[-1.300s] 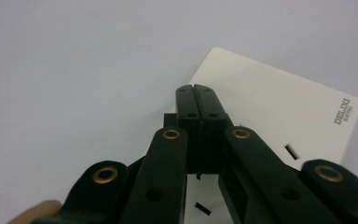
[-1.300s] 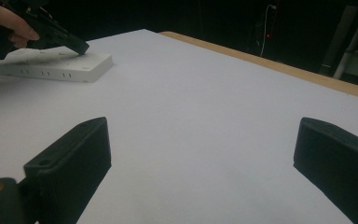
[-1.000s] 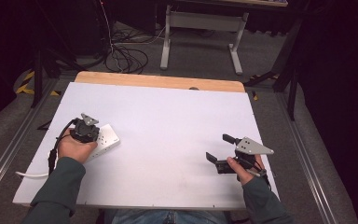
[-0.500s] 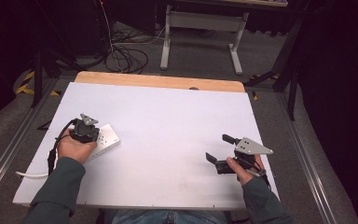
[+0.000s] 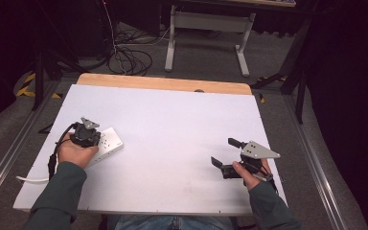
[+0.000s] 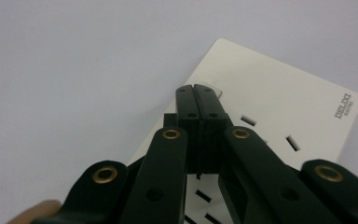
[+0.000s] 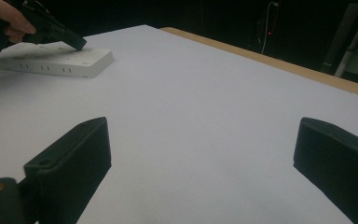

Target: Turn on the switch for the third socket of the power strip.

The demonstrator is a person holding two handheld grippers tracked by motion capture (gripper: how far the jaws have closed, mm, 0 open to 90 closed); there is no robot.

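A white power strip [image 5: 109, 145] lies flat at the table's left side, its cable [image 5: 28, 179] trailing off to the left. My left gripper [image 5: 96, 139] rests over it with both jaws pressed together and nothing between them. In the left gripper view the shut tips [image 6: 196, 91] sit on the power strip [image 6: 279, 107], right by a small clear button near its edge. My right gripper [image 5: 226, 152] hovers at the table's right side, jaws wide apart and holding nothing. The right gripper view has my right gripper [image 7: 200, 154] facing the power strip [image 7: 51, 58] and the left gripper [image 7: 77, 44] far across the table.
The white tabletop [image 5: 182, 124] has a wooden strip [image 5: 163, 84] along its far edge. Beyond it are a grey stand [image 5: 206, 28] and loose cables [image 5: 129, 57] on the floor. Metal rails [image 5: 9, 153] run along both sides of the table.
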